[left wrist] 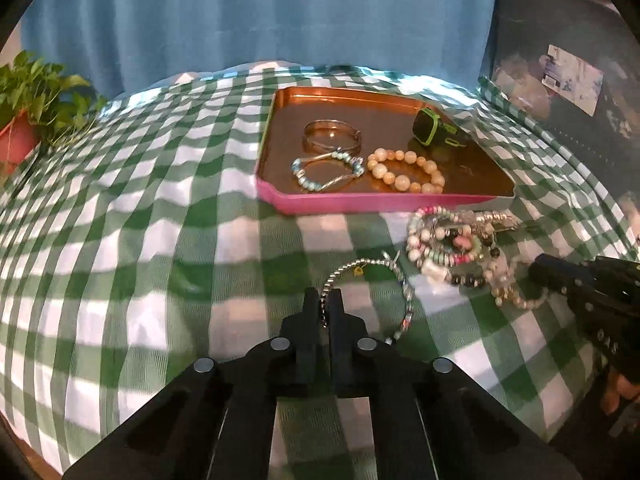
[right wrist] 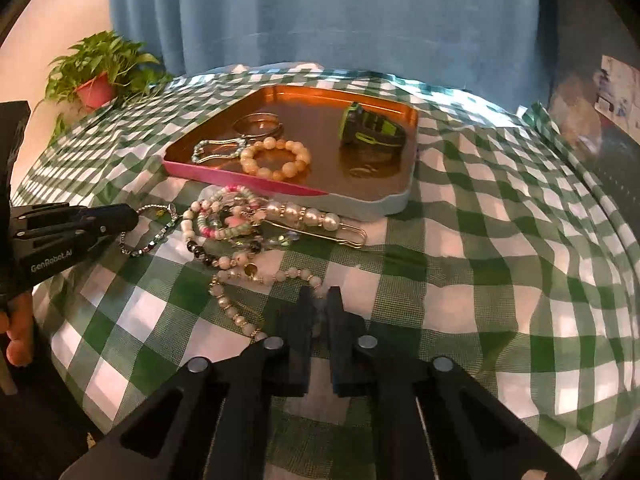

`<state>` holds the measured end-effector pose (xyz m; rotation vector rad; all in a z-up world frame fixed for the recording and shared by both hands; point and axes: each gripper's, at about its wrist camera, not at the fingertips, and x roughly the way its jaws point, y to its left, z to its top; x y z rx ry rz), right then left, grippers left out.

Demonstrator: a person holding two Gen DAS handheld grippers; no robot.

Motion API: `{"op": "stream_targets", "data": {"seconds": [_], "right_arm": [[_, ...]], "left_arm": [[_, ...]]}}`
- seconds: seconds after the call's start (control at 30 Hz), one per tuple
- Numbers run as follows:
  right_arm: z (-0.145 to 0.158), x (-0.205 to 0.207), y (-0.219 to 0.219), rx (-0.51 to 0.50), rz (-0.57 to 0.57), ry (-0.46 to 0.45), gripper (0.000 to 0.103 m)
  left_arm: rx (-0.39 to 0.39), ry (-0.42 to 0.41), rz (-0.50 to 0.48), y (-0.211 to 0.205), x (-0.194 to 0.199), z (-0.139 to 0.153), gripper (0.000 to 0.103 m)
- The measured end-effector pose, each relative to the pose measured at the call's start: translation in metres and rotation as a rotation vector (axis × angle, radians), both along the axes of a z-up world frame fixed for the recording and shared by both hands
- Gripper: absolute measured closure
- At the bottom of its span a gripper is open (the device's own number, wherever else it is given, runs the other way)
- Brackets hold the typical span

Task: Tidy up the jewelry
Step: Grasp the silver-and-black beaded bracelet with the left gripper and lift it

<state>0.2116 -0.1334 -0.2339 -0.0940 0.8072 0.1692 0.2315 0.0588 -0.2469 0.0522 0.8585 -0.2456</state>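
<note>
Each hand-held gripper pinches its own strand: the left hand-held gripper (left wrist: 323, 300) clamps the silver bead chain bracelet (left wrist: 362, 266), the right hand-held gripper (right wrist: 320, 298) the pale pearl strand (right wrist: 240, 312), with the pink-rimmed copper tray (left wrist: 360, 202) lying straight ahead, mid-frame.

Warm, dim, patchy light; strong fisheye warp, dark blurred edges.

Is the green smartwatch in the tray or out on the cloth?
In: the green smartwatch sits inside the pink tray, near its far corner.
</note>
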Motion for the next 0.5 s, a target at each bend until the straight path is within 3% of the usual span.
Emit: {"op": "stream_targets", "data": {"seconds": [0.13,0.3,0.4,0.5], "right_arm": [[0.004,-0.003,-0.011,0.062,-0.038,-0.001,0.098],[0.019,-0.025,-0.015,0.142,-0.029,-0.061,0.098],[0.027,-0.039,-0.013,0.144,-0.019,-0.099,0.098],[0.027,-0.043,-0.012,0.132,-0.018,-0.094,0.098]], "left_arm": [[-0.040,0.011,0.018,0.014,-0.024,0.004,0.100],[-0.042,-0.036,-0.008,0.019,-0.047,0.013,0.100],[-0.050,-0.048,0.007,0.023,-0.050,0.016,0.100],[-0.053,-0.007,0.024,0.024,-0.045,0.010,0.100]]}}
